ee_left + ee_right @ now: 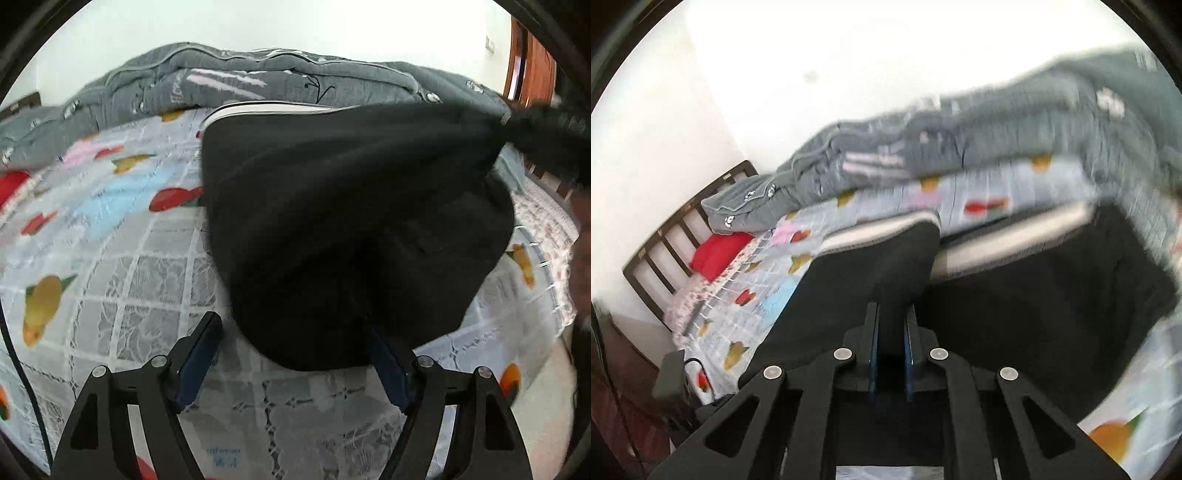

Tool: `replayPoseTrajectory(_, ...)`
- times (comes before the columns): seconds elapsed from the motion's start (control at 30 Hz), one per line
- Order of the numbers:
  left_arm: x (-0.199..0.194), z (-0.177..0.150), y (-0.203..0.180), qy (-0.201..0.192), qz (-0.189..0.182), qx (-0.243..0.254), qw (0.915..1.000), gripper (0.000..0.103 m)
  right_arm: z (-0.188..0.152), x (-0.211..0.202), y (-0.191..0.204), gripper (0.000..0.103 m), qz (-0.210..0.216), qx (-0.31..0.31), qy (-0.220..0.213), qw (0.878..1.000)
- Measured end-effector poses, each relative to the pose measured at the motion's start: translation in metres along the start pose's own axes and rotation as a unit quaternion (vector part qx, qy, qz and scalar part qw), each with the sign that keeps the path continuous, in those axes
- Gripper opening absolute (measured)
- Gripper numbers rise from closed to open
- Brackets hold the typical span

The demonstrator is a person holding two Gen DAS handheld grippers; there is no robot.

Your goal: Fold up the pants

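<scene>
While clamped in the right gripper (891, 314), black pants (351, 229) lifted off a fruit-print bedsheet (129, 280).
Left gripper (291, 328) spread wide around the near hem (pads not pressing); grey quilt (258, 77) bunched at far side.

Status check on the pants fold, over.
Left gripper open, at hem of black pants. Right gripper shut on pants fabric, lifting it. Grey quilt bunched behind, clear of pants.
</scene>
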State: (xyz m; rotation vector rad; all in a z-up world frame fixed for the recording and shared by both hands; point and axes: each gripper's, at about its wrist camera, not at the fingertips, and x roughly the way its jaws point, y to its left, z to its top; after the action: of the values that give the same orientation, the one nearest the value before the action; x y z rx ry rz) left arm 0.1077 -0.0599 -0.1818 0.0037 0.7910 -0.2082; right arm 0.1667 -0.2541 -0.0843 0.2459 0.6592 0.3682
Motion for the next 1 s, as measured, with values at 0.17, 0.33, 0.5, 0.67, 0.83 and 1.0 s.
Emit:
replayPoseTrajectory(0.17, -0.001, 0.013, 0.001, 0.003, -0.028, -0.017, 0.9995, 0.077, 0.023, -0.061, -0.044, 0.010, -0.064, -0.014, -0.077, 0.995)
replayPoseTrajectory(0.33, 0.001, 0.016, -0.016, 0.001, -0.089, -0.005, 0.9960, 0.082, 0.001, -0.075, -0.135, 0.009, -0.138, 0.057, -0.063, 0.987)
replayPoseTrajectory(0.5, -0.001, 0.015, -0.026, 0.011, -0.087, 0.016, 0.9960, 0.082, -0.050, -0.043, -0.184, 0.014, -0.167, 0.101, 0.000, 0.981)
replayPoseTrajectory(0.67, -0.027, 0.005, -0.011, 0.000, -0.142, 0.017, 0.9898, 0.079, -0.038, -0.058, -0.173, 0.022, -0.197, 0.092, -0.007, 0.976)
replayPoseTrajectory(0.83, -0.043, 0.018, -0.017, -0.031, -0.138, 0.030, 0.9895, 0.079, -0.026, -0.075, -0.137, 0.023, -0.231, 0.020, -0.034, 0.972)
replayPoseTrajectory(1.0, -0.003, 0.040, -0.037, -0.002, -0.097, 0.017, 0.9951, 0.082, -0.044, -0.046, -0.138, 0.022, -0.251, 0.013, 0.002, 0.968)
